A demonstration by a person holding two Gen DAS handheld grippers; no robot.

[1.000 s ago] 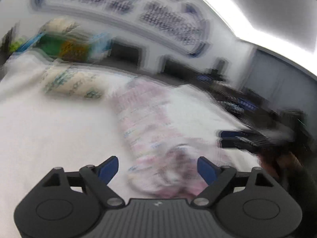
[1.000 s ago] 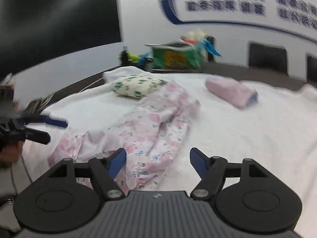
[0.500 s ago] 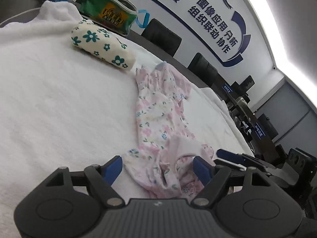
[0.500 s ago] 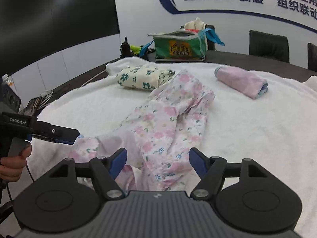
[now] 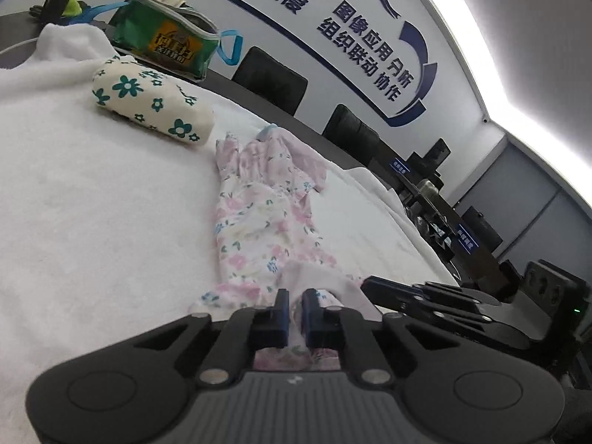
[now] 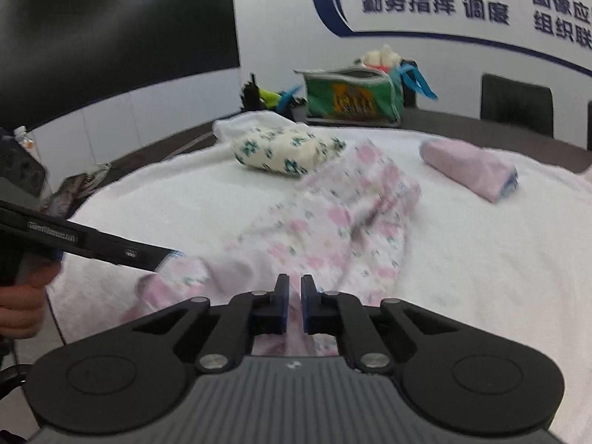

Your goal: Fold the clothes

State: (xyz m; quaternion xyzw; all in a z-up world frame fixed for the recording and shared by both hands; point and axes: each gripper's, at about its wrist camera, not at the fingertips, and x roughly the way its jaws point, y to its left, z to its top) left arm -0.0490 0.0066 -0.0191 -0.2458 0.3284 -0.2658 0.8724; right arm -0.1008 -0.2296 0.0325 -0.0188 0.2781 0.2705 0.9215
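Both grippers are pinched onto the near hem of the floral pajama pants (image 5: pixel 259 229): left gripper (image 5: pixel 295 309) and right gripper (image 6: pixel 294 303), fingers nearly together with cloth between. Pants stretch away across the white towel (image 5: pixel 92 203). Further back: green-flowered bundle (image 5: pixel 151 105), pink roll (image 6: pixel 470 168), green bag (image 6: pixel 351 98).
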